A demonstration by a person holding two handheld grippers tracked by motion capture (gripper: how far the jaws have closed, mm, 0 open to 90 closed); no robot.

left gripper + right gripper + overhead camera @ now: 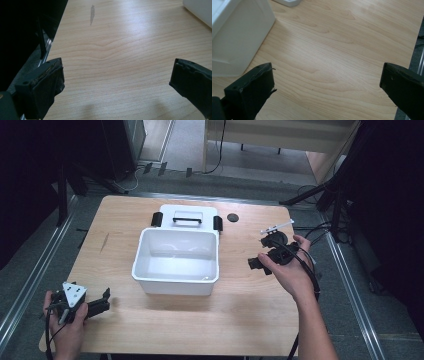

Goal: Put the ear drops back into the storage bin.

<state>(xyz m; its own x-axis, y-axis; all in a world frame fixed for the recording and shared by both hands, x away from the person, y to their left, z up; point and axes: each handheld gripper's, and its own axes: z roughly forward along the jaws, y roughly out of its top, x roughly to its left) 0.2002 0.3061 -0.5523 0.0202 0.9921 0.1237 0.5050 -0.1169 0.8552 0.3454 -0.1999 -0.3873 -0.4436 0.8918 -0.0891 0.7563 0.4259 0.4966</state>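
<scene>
A white plastic bin (176, 262) is sitting near the middle of the wooden table (240, 320), open side up and with nothing visible inside it. Its white lid (187, 216), fitted with a black handle (187, 220) and black latches at both ends, is lying flat just behind the bin's far rim. A small black disc (232, 217) is resting on the table to the right of the lid, apart from it. The left gripper (102, 301) is lying at the near left corner of the table, held in the person's left hand (67, 322), well apart from the bin; in the left gripper view (116, 82) its jaws are standing spread wide over bare wood with nothing between them, and a corner of the bin (198, 11) is showing at the upper right. The right gripper (256, 264) is hovering to the right of the bin, near its right wall but not touching it, gripped by the right hand (287, 270). In the right gripper view (327, 82) its jaws are likewise spread wide and holding nothing, the bin's wall (239, 37) is appearing at the left, and a rounded corner of the lid (289, 2) is lying beyond it at the top edge.
</scene>
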